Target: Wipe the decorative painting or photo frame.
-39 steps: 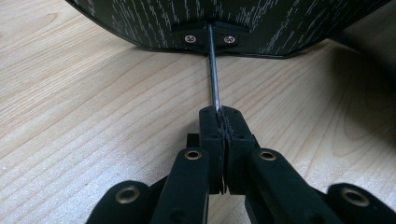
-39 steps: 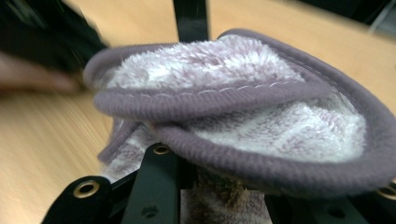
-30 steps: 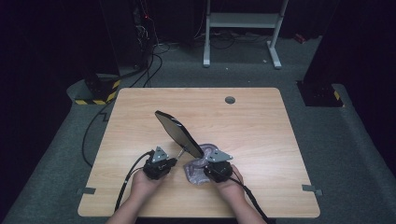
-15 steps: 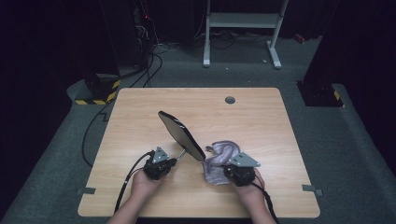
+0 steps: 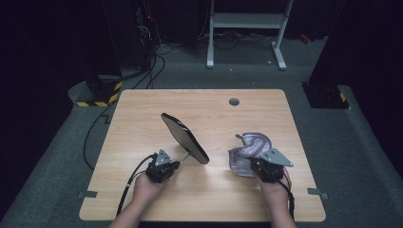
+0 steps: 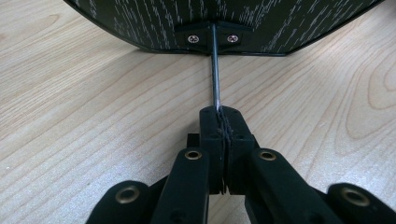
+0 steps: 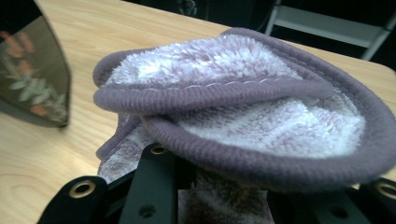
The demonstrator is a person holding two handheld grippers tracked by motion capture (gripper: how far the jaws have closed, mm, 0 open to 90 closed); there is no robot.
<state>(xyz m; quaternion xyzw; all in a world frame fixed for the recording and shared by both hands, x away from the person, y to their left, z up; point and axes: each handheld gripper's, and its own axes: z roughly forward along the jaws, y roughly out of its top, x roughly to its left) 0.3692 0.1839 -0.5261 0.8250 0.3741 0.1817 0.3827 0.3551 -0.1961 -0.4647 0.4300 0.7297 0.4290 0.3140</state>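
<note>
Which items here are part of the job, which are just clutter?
In the job:
- mirror, its thin wire stem clamped in the left claw
- purple cloth, gripped by the right claw

Lying about:
- metal stand on the floor behind the table
- floor cables

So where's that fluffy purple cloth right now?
In the high view the purple cloth is at the right of the table, bunched in the right tongs, apart from the dark oval mirror near the middle.
</note>
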